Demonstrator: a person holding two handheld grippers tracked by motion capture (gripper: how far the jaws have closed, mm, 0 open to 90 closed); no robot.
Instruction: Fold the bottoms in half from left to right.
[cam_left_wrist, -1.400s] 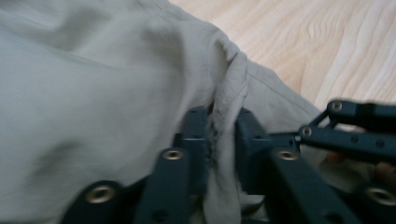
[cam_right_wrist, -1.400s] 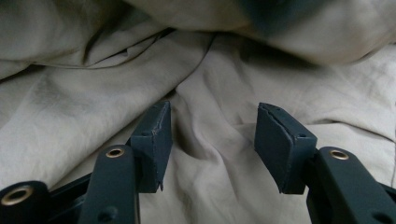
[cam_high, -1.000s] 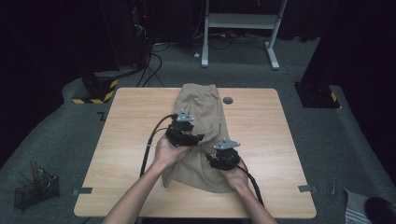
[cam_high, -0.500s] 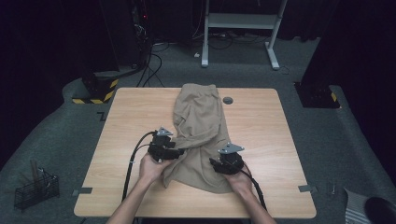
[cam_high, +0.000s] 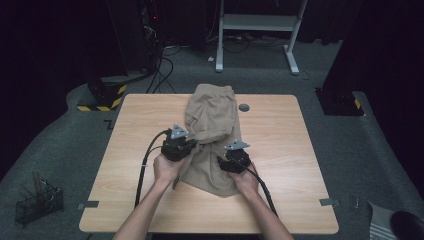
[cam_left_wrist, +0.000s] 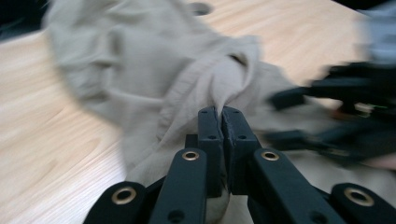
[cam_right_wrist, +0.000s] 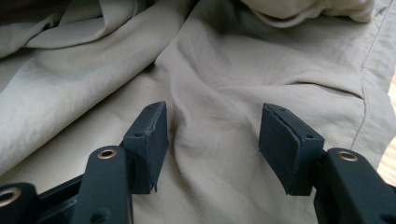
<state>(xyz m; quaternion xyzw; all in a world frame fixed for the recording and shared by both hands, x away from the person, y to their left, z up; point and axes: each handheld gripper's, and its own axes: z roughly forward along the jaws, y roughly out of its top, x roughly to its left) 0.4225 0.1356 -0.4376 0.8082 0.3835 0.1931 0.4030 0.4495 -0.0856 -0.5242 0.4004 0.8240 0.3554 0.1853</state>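
Room: bare table either side.
Garment: long axis runs away from the person.
Left gripper: just clamped on a fold.
Right gripper: jaws apart above cloth.

Both forearms come in from the bottom of the high view, angled slightly inward. Left gripper: jaws have just been closing, now pinched together on a fold of cloth. Right gripper: jaws spread wide, pointing down over flat fabric, gripping nothing. Cables trail back alongside each wrist.
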